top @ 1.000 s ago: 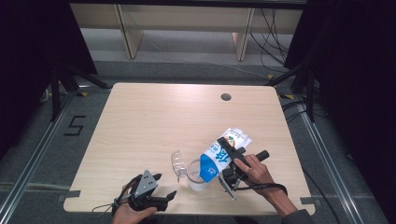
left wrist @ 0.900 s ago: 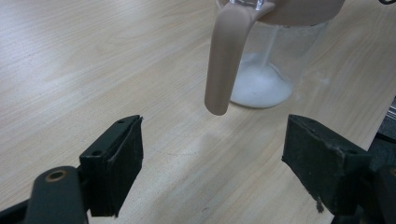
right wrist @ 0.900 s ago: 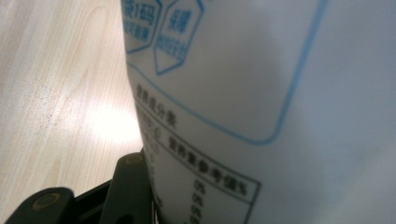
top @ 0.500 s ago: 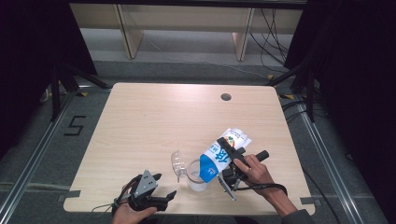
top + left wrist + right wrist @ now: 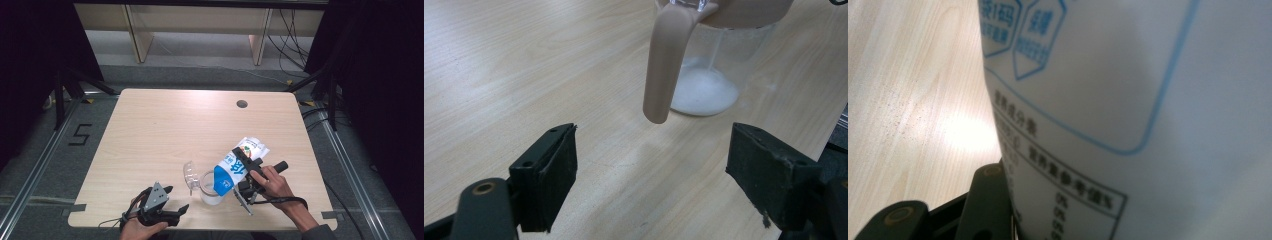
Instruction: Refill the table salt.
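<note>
A white and blue bag (image 5: 234,169) hangs tilted, its lower end over a clear jug (image 5: 210,190) near the table's front edge. My right gripper (image 5: 246,172) is shut on the bag; in the right gripper view the bag (image 5: 1128,100) presses against the left finger (image 5: 987,200). The jug (image 5: 719,60) has a beige handle (image 5: 664,65) and a small heap of white powder (image 5: 701,92) on its bottom. My left gripper (image 5: 175,200) rests at the front left, open, with its jaws wide apart and only bare table between them (image 5: 651,170), aimed at the jug.
The wooden table (image 5: 150,130) has a round cable hole (image 5: 242,104) at its far right. A clear lid flap (image 5: 189,172) stands open at the jug's left. Wooden shelving (image 5: 200,22) and cables lie beyond the table; dark frame legs stand at both sides.
</note>
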Demonstrator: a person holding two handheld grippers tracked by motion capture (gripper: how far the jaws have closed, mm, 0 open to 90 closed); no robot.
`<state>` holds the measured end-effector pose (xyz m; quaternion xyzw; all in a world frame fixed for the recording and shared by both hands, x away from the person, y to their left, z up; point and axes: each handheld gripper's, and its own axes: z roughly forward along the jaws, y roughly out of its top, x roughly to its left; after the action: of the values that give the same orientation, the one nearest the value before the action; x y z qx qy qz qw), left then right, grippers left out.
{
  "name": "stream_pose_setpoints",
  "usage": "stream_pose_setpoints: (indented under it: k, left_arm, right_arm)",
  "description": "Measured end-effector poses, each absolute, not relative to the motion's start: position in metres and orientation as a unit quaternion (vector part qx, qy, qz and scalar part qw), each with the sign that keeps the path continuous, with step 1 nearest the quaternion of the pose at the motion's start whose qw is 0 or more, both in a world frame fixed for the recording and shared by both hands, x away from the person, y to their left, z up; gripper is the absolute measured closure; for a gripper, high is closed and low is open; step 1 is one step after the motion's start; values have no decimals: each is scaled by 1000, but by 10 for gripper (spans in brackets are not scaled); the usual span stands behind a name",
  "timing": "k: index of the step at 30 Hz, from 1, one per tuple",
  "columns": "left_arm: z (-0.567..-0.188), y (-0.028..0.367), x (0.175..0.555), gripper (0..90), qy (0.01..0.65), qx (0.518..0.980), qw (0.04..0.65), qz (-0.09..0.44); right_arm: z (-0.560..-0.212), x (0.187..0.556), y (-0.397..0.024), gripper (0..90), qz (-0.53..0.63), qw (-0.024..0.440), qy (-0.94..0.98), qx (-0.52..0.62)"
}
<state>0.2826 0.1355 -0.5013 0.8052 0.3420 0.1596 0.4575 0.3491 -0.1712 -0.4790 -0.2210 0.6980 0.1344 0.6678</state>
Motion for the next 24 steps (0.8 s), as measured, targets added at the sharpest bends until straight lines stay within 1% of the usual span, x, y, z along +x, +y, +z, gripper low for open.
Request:
stream_pose_setpoints:
  k: [24]
  left_arm:
    - [-500,136,283,198,335,810,452,166]
  right_arm:
    - [-477,348,-171,558,117,677,687,-237]
